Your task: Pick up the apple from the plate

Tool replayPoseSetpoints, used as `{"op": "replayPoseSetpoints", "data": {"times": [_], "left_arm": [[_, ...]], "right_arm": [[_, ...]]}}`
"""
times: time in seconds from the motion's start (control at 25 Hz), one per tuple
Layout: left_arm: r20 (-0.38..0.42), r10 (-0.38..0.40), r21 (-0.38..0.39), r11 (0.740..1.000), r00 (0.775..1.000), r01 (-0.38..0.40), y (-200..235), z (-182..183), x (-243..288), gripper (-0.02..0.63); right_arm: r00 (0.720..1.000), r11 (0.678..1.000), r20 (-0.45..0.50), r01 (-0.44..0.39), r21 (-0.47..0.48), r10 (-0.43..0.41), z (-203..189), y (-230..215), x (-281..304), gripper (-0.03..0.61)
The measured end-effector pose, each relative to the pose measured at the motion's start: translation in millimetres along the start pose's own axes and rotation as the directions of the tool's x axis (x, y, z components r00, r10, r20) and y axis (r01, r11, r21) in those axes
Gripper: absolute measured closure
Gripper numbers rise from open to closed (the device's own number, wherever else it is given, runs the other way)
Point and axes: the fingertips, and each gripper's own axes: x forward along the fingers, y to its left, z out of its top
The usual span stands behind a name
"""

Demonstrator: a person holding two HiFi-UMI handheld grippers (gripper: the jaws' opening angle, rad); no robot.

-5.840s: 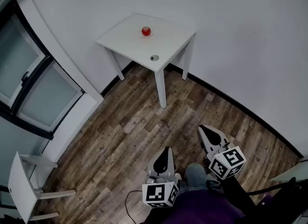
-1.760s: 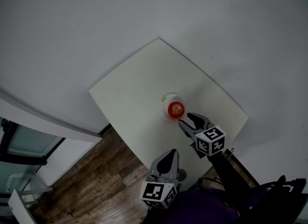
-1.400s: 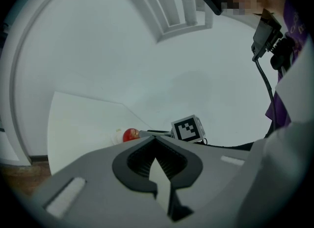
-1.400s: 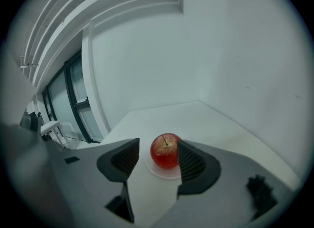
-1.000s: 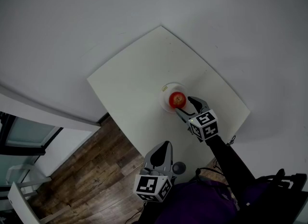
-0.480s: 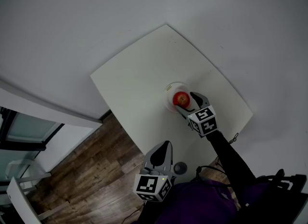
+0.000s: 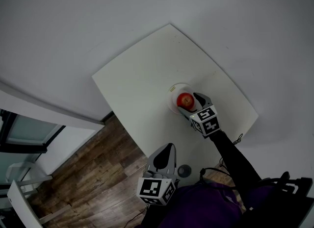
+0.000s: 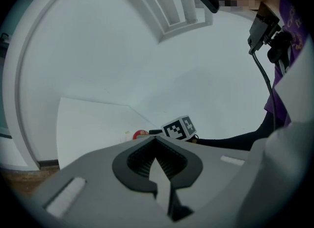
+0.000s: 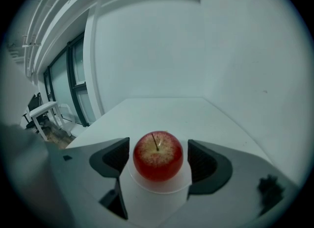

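Observation:
A red apple (image 7: 185, 100) (image 9: 158, 156) stands stem up on a small white plate (image 7: 172, 90) (image 9: 162, 188) in the middle of the white table (image 7: 137, 85). My right gripper (image 7: 191, 105) (image 9: 158, 159) reaches over the table. Its jaws are opening and stand either side of the apple with a gap at each pad, so they do not press it. My left gripper (image 7: 168, 147) (image 8: 156, 159) hangs back at the table's near edge, its jaws together and empty. From there the apple (image 8: 141, 134) shows small beyond the right gripper's marker cube.
A small grey round object (image 7: 183, 170) lies at the table's near edge beside the left gripper. White walls close the table's far sides. Wooden floor (image 7: 93, 173), a white chair (image 7: 17, 192) and a glass door (image 7: 24, 143) lie to the left.
The right gripper came down and forward until its jaws flank the apple, and they spread wider. The left gripper stayed where it was.

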Motion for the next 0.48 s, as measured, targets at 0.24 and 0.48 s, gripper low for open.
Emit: {"op": "replayPoseSetpoints", "data": {"times": [0.24,0.48], "left_arm": [[0.006,0.002,0.018,1.0,1.0,-0.002,-0.4,3.3,-1.0,0.606],[0.005,0.002,0.005,1.0,1.0,-0.002,0.6,4.7,-1.3,0.607]], "right_arm": [[1.0,1.0,-0.021,-0.006,-0.008,0.006,-0.8,1.6,2.9,0.221],[0.999,1.0,-0.041,-0.018,-0.014,0.018,-3.1,4.9,5.9,0.221]]}}
